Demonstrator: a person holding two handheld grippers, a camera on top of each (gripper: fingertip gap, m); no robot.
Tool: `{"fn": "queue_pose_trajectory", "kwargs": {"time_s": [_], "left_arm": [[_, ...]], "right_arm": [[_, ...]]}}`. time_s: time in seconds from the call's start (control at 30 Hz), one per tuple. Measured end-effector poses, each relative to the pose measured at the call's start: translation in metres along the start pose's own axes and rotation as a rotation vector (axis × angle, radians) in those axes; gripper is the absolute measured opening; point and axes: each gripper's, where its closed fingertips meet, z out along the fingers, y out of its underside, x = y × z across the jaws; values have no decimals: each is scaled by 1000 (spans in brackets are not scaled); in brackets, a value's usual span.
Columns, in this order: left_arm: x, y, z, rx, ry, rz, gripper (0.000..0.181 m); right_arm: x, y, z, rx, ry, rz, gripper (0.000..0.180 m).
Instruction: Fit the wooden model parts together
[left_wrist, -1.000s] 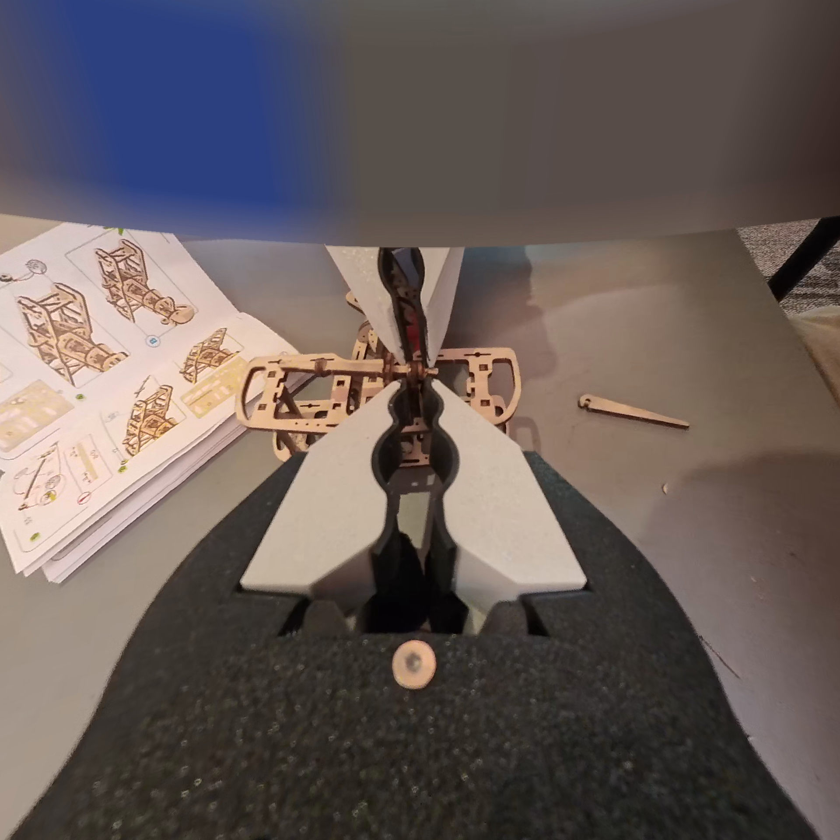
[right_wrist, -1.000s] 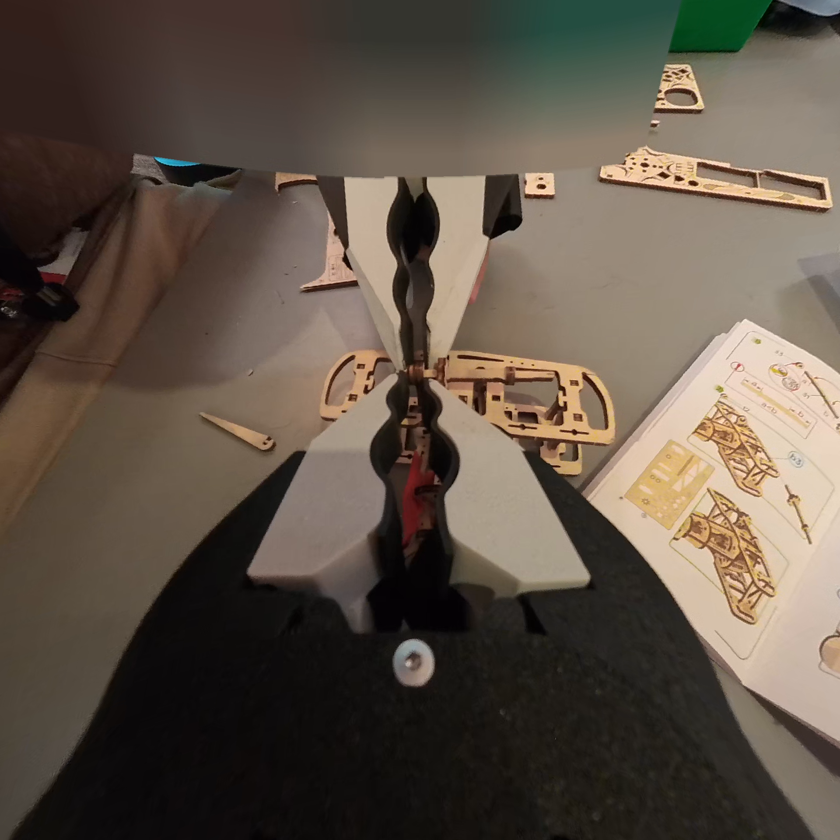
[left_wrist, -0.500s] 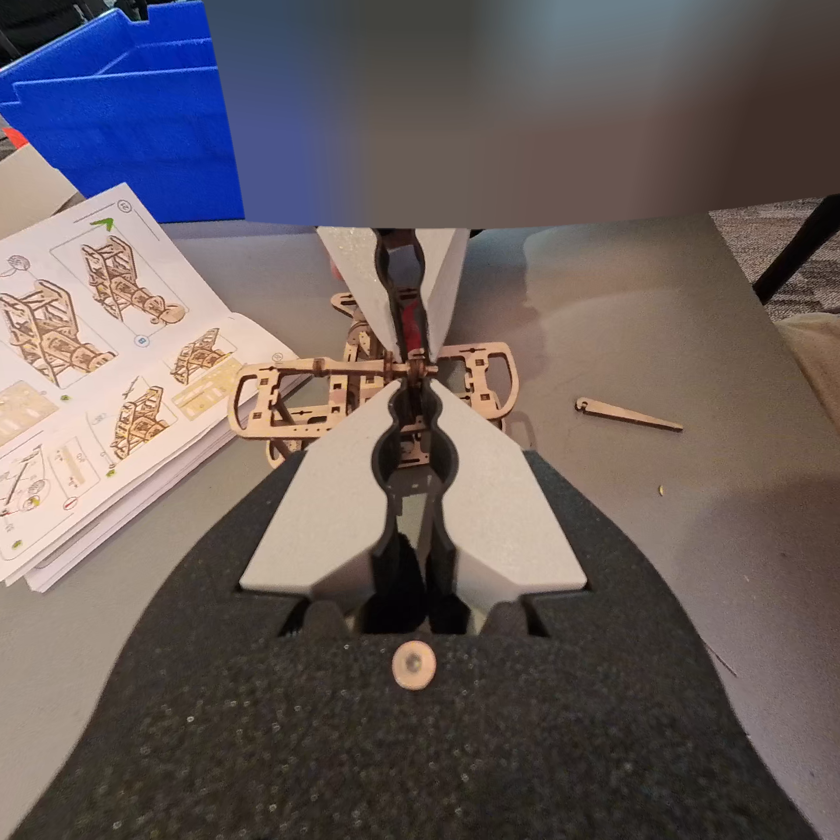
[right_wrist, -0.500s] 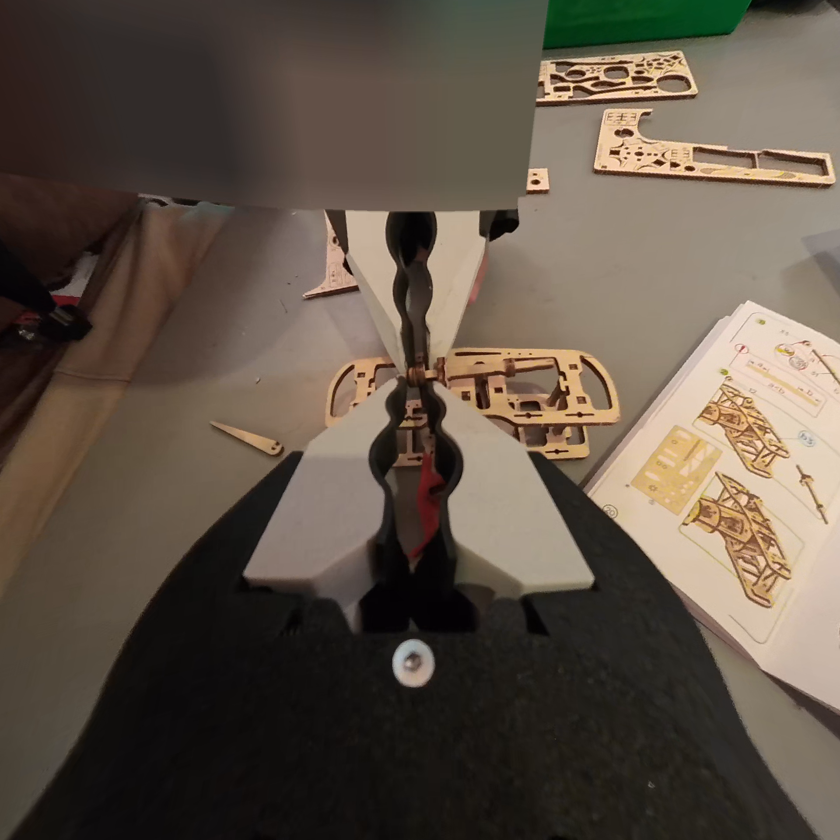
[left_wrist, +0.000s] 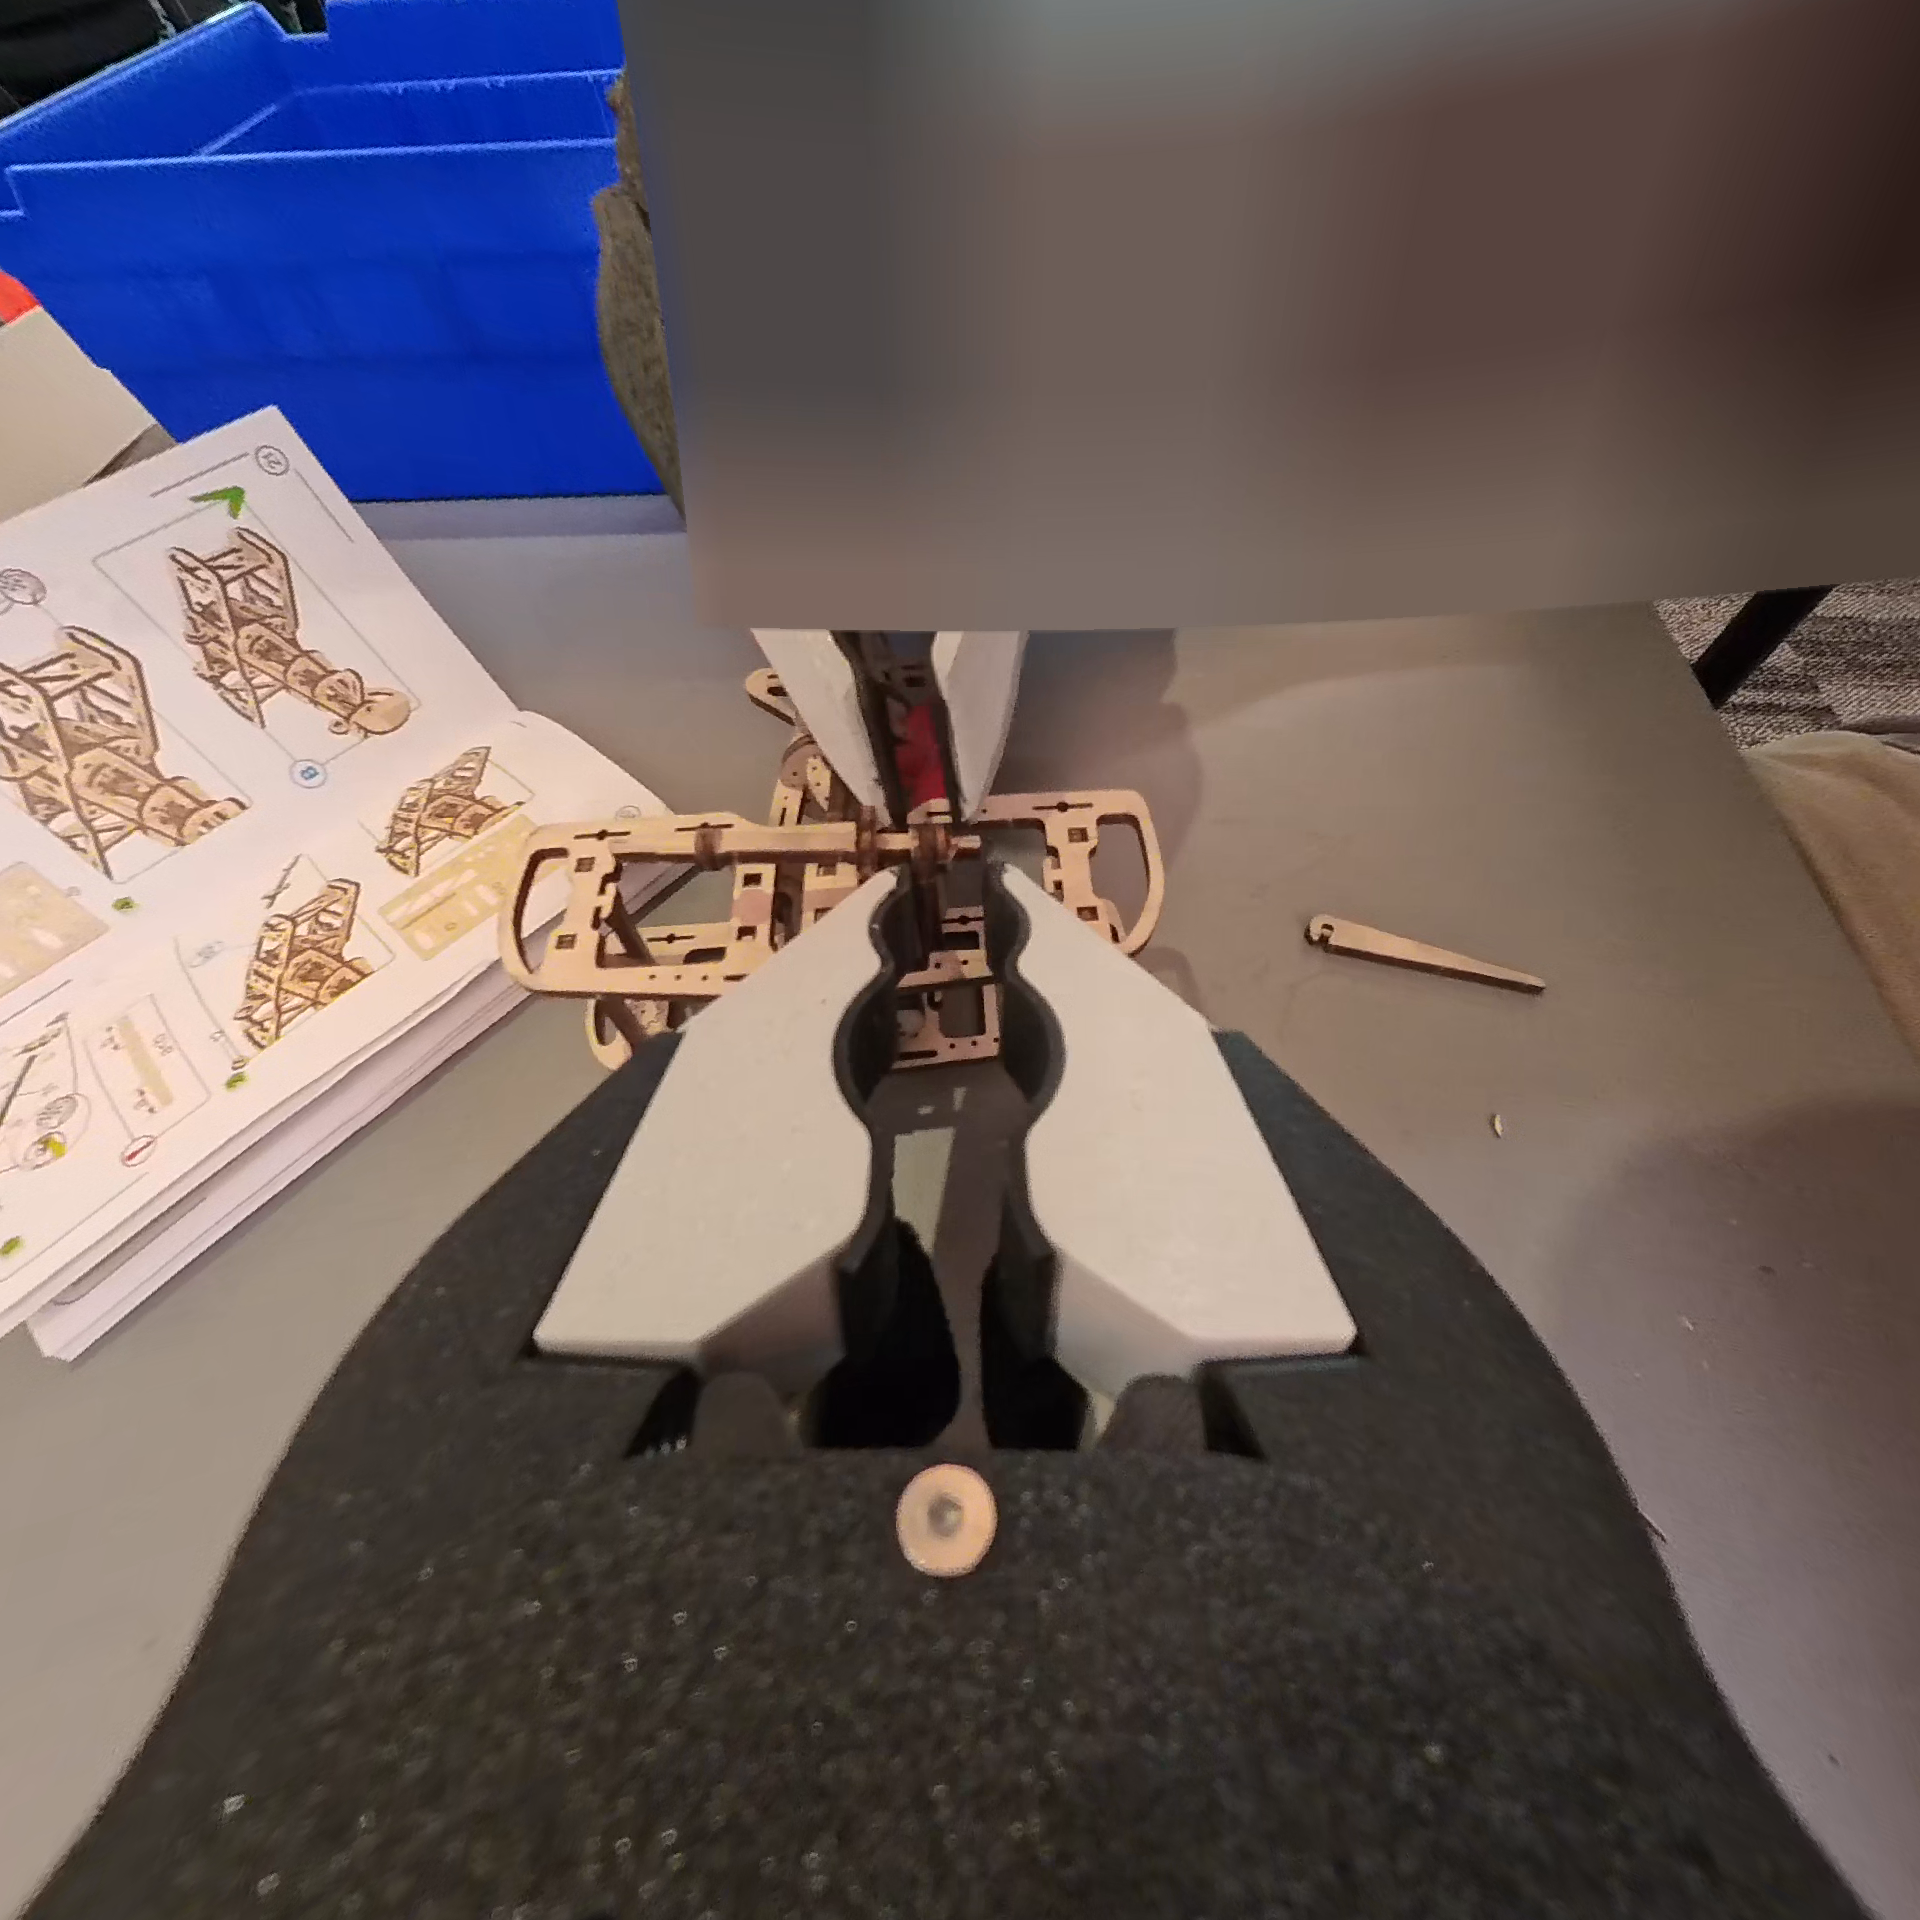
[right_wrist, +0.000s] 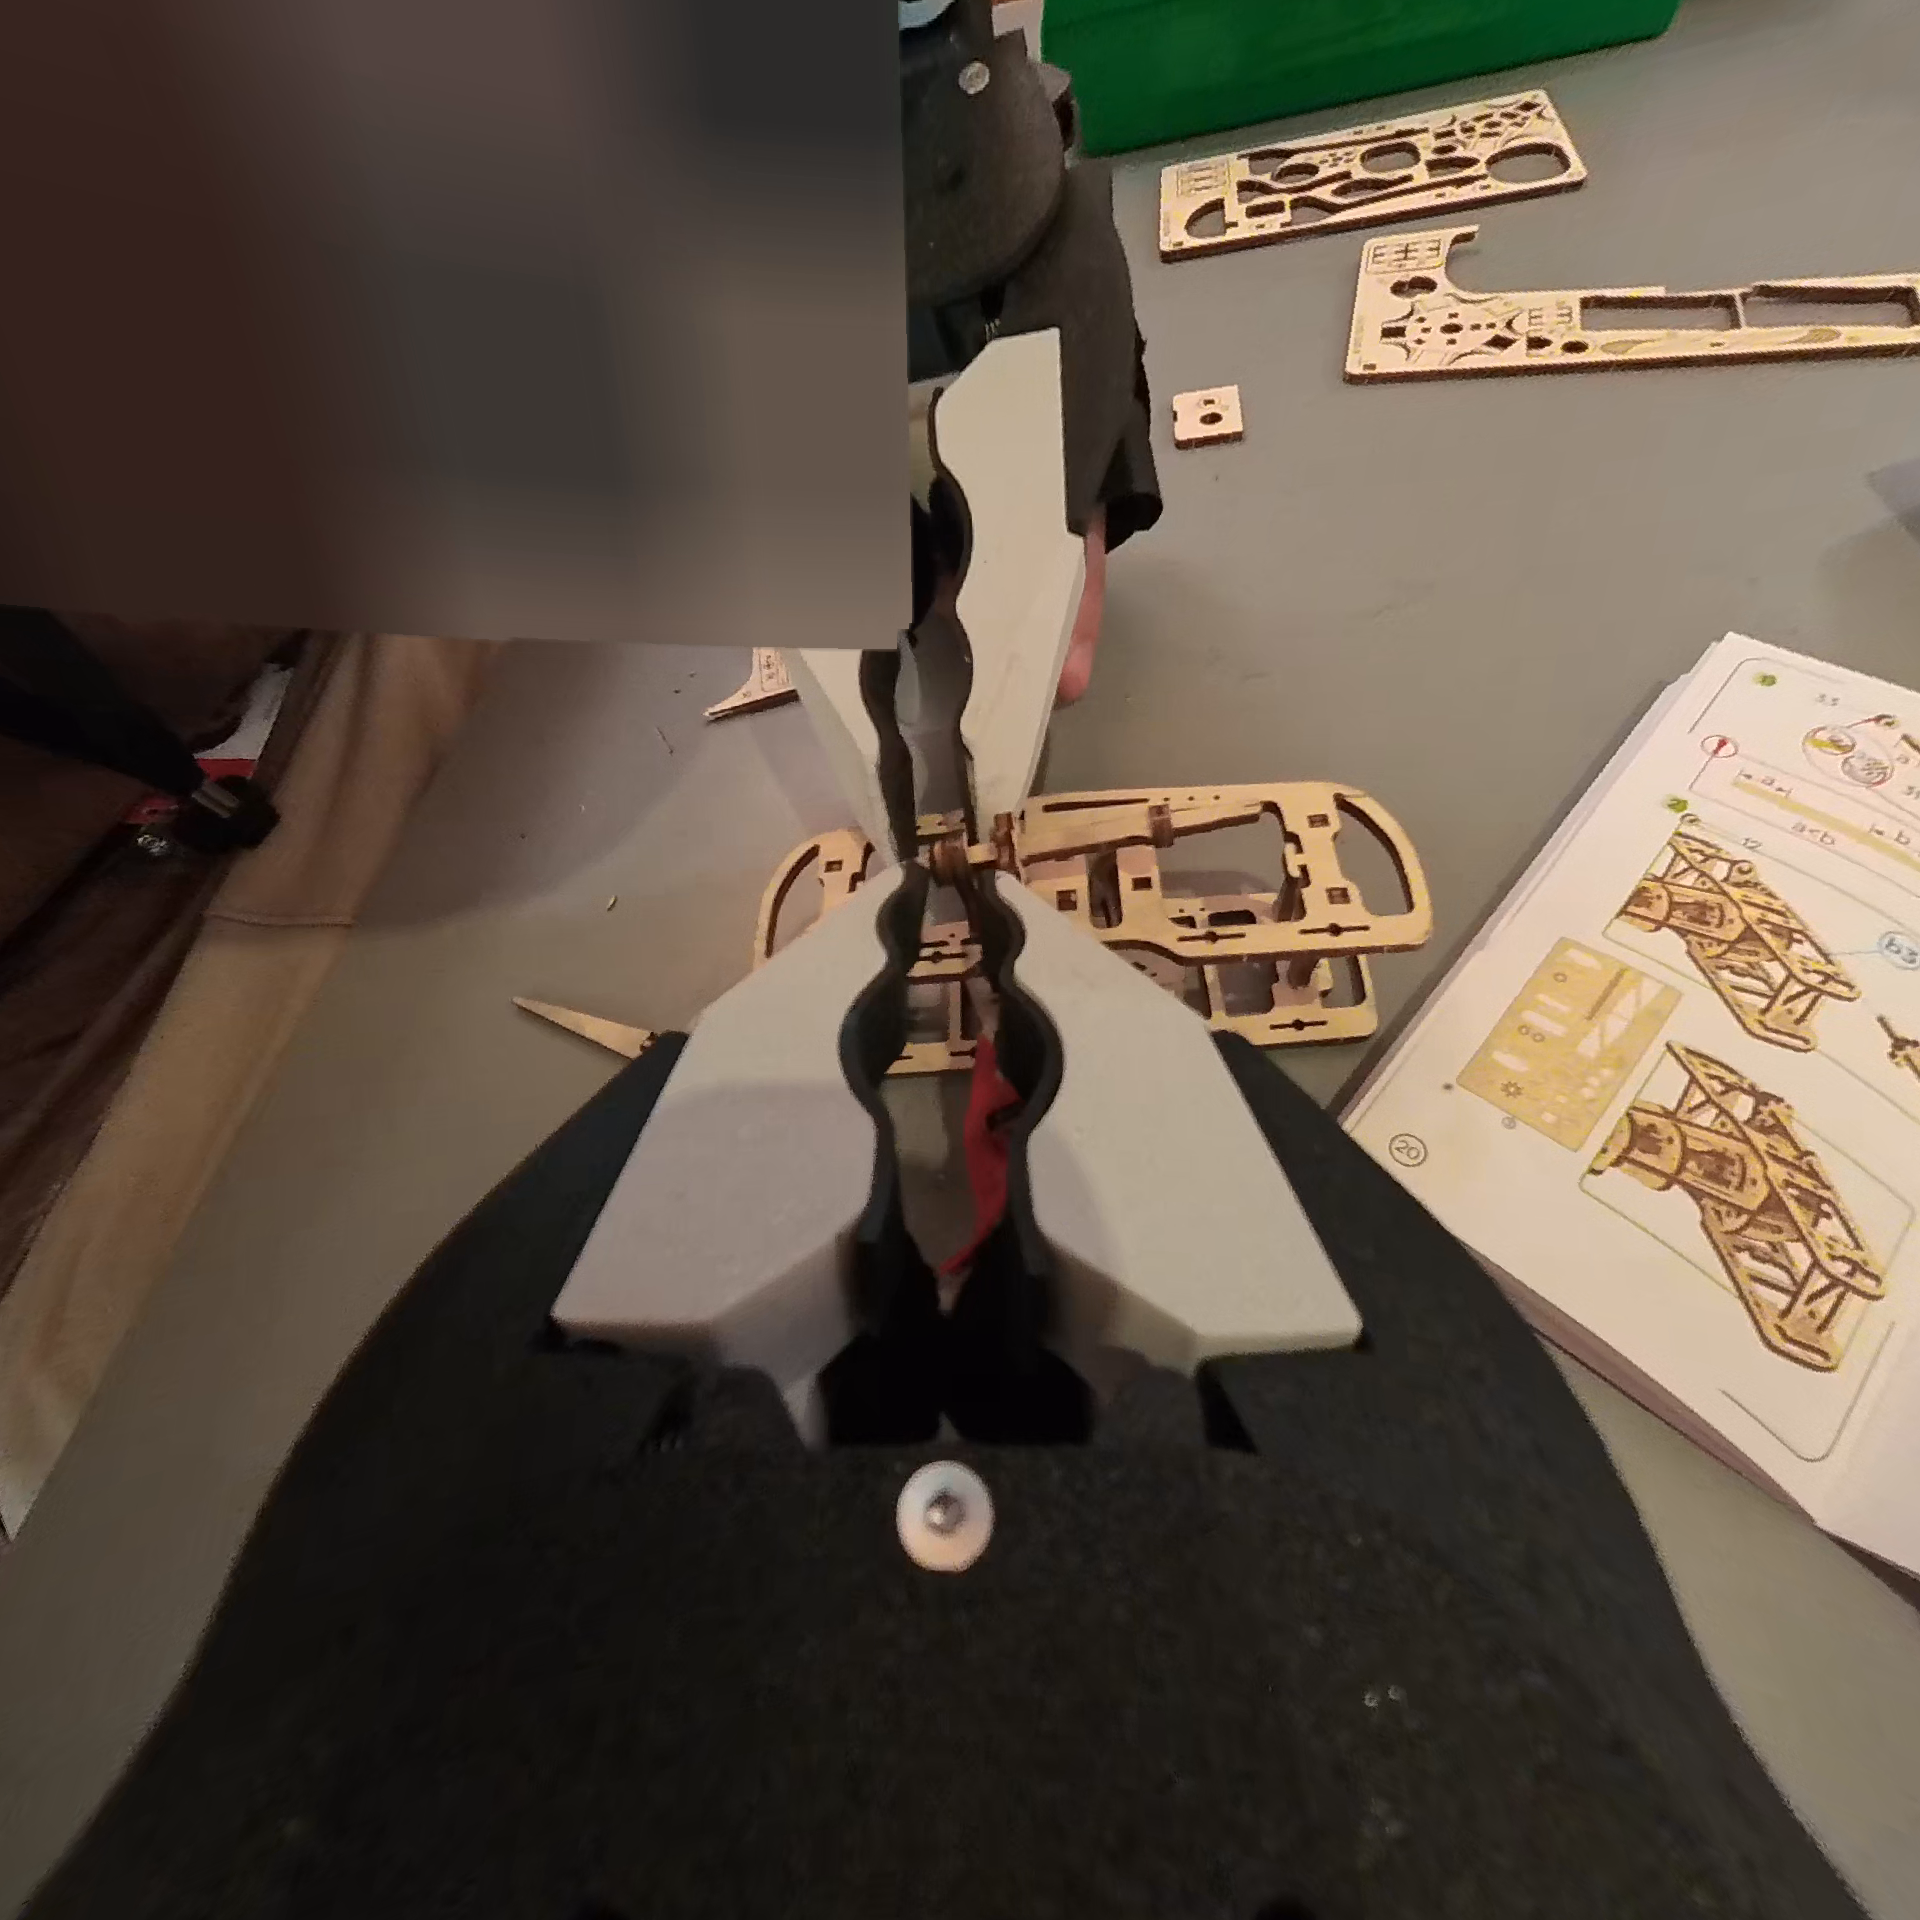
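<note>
A flat wooden model frame (left_wrist: 644, 914) lies on the grey table, also in the right wrist view (right_wrist: 1299, 894). A thin wooden axle (left_wrist: 790, 836) runs along its top edge. The two grippers meet tip to tip at the axle's end. My right gripper (right_wrist: 954, 875) is shut, its black pads pinching the small round piece at the end of the axle (right_wrist: 1081, 831). It comes in from above in the left wrist view (left_wrist: 916, 821). My left gripper (left_wrist: 948, 875) has its jaws a little apart at the same spot, seen opposite in the right wrist view (right_wrist: 935, 826).
An open instruction booklet (left_wrist: 260, 831) (right_wrist: 1662, 1039) lies beside the model. Blue bins (left_wrist: 312, 260) stand behind it. A loose pointed wooden stick (left_wrist: 1423, 951) (right_wrist: 582, 1023) lies on the table. Punched-out wooden sheets (right_wrist: 1371, 197) (right_wrist: 1621, 322) and a small square piece (right_wrist: 1208, 416) lie near a green bin (right_wrist: 1351, 52). Left and right tips are no more than a few centimetres apart.
My left gripper's fingers have spread slightly at the axle. Both cameras have tilted up a little, showing more of the bins and sheets. The right gripper keeps its pinch.
</note>
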Motion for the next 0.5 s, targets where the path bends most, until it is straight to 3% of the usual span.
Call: {"fn": "queue_pose_trajectory", "kwargs": {"time_s": [0.27, 0.5], "left_arm": [[-7, 2, -5, 1, -1, 3, 8], [-7, 3, -5, -3, -11, 33, 12]], "right_arm": [[4, -9, -13, 54, 27, -8, 19], [16, -4, -6, 13, 143, -98, 52]]}}
